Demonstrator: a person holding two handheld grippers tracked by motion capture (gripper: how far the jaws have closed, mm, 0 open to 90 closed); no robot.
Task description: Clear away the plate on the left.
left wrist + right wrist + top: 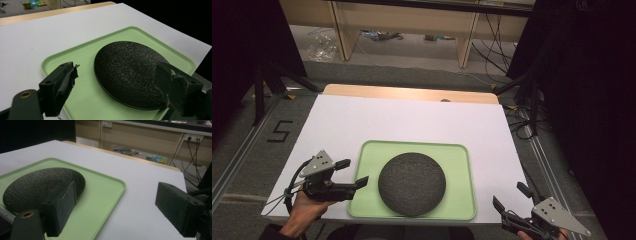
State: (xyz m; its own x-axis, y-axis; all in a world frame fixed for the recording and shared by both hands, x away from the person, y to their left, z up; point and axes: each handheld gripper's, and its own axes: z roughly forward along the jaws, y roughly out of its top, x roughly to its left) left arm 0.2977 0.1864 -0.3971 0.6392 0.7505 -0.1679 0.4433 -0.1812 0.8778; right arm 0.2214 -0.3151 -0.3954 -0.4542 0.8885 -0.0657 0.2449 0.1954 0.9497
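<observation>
— Black textured plate (412,183): where does it lie?
— In the middle of a light green tray (462,155), at the near edge of a white table (362,120).
— And the left gripper (354,172)?
— Held by a hand (307,207) at the tray's left rim, jaws spread wide, nothing between them, one tip over the rim.
— The right gripper (509,196)?
— Off the tray's right corner, apart from it, jaws likewise wide and empty
</observation>
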